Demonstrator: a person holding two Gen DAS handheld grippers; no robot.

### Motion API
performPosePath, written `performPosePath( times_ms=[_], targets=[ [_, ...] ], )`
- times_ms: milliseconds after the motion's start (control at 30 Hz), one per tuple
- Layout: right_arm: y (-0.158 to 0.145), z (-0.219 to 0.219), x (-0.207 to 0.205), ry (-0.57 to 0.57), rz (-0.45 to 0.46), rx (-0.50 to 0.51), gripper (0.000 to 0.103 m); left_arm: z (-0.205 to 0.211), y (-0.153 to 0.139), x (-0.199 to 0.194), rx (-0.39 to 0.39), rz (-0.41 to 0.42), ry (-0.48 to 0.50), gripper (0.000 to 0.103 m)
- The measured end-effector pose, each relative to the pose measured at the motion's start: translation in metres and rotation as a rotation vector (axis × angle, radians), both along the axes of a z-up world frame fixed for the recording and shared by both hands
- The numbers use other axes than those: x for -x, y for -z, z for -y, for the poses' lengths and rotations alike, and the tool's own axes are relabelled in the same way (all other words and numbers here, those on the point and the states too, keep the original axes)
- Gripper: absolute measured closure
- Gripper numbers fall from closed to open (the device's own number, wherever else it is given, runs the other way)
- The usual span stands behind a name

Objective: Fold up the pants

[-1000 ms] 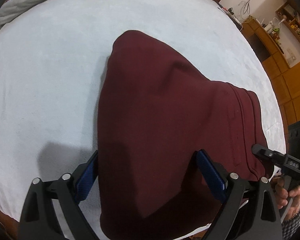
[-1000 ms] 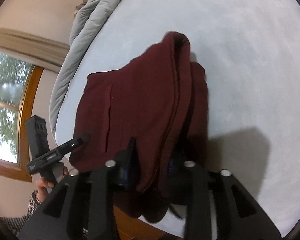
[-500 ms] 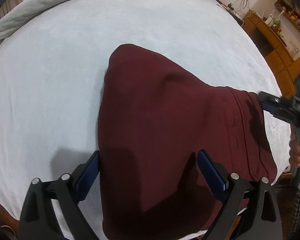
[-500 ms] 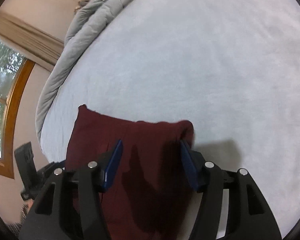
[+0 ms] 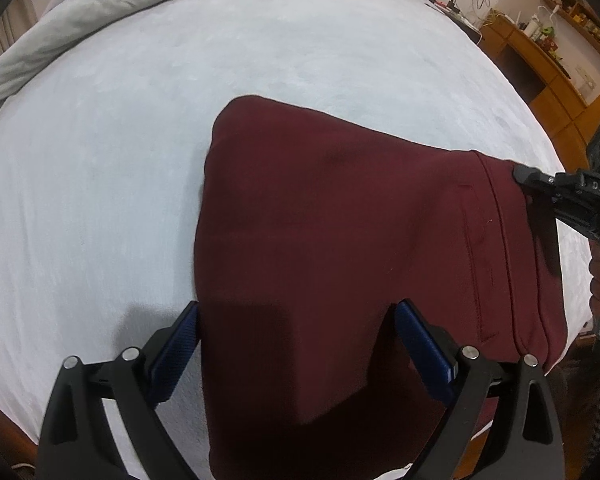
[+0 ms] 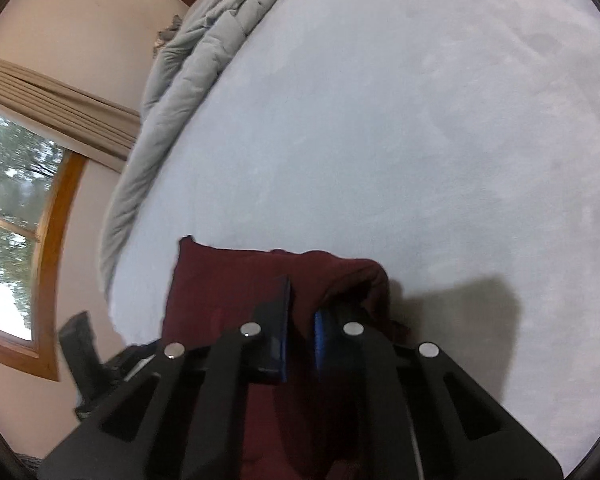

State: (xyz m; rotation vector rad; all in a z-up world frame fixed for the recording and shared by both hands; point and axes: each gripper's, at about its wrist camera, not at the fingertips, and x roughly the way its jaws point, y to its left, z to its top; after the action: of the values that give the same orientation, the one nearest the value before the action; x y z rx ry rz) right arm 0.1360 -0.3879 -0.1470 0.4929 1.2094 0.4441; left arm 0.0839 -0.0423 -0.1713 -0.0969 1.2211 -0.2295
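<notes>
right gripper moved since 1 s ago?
Yes. The right gripper reopened, then closed again on the pants, now pointing further toward the grey duvet.

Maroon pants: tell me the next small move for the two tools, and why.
Probably lift the right tool and carry its pinched edge across. Its blue pads are nearly together on a bunched edge of the maroon pants, which lie folded on the white bed sheet. The left tool is wide open over the near end, gripping nothing, so it could first close there for an even fold.
</notes>
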Motion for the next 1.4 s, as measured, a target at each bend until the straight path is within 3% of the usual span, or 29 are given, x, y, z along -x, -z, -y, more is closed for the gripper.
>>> performPosePath(
  times_ms=[100, 200, 267, 333, 400, 700, 900, 1067, 1133, 1267, 1400],
  targets=[
    [0.018, -0.003, -0.001, 0.006, -0.039, 0.08, 0.094, 0.002, -0.003, 0.0, -0.003, 0.013, 0.009, 0.007],
    [0.026, -0.009, 0.0, 0.018, -0.051, 0.086, 0.091, 0.004, -0.005, 0.004, -0.029, 0.025, 0.025, 0.007],
    [0.02, -0.011, 0.002, 0.019, -0.044, 0.092, 0.077, 0.005, -0.007, 0.007, -0.037, 0.031, 0.033, 0.007],
    [0.008, -0.012, 0.008, 0.008, -0.014, 0.086, 0.073, 0.007, -0.009, 0.009, -0.042, 0.042, 0.031, 0.007],
    [-0.003, -0.011, 0.018, 0.001, 0.003, 0.099, 0.063, 0.009, -0.013, 0.011, -0.035, 0.054, 0.031, 0.007],
    [-0.023, -0.001, 0.093, -0.011, -0.04, 0.088, 0.057, 0.004, -0.017, 0.021, -0.031, 0.052, 0.045, 0.004],
    [-0.017, -0.004, 0.134, -0.031, -0.09, 0.072, 0.05, -0.032, -0.005, 0.034, 0.024, -0.024, -0.057, 0.004],
    [-0.001, -0.016, 0.138, -0.039, -0.131, -0.008, 0.046, -0.054, 0.001, 0.047, 0.112, -0.085, -0.146, 0.004],
    [0.001, -0.021, 0.135, -0.041, -0.135, 0.015, 0.052, -0.06, 0.002, 0.049, 0.133, -0.1, -0.17, 0.004],
    [-0.008, -0.028, 0.131, -0.079, -0.103, 0.028, 0.079, -0.062, -0.001, 0.052, 0.158, -0.113, -0.19, 0.004],
    [-0.031, -0.019, 0.134, -0.075, -0.055, 0.048, 0.088, -0.063, -0.012, 0.055, 0.194, -0.098, -0.2, 0.004]
  ],
)
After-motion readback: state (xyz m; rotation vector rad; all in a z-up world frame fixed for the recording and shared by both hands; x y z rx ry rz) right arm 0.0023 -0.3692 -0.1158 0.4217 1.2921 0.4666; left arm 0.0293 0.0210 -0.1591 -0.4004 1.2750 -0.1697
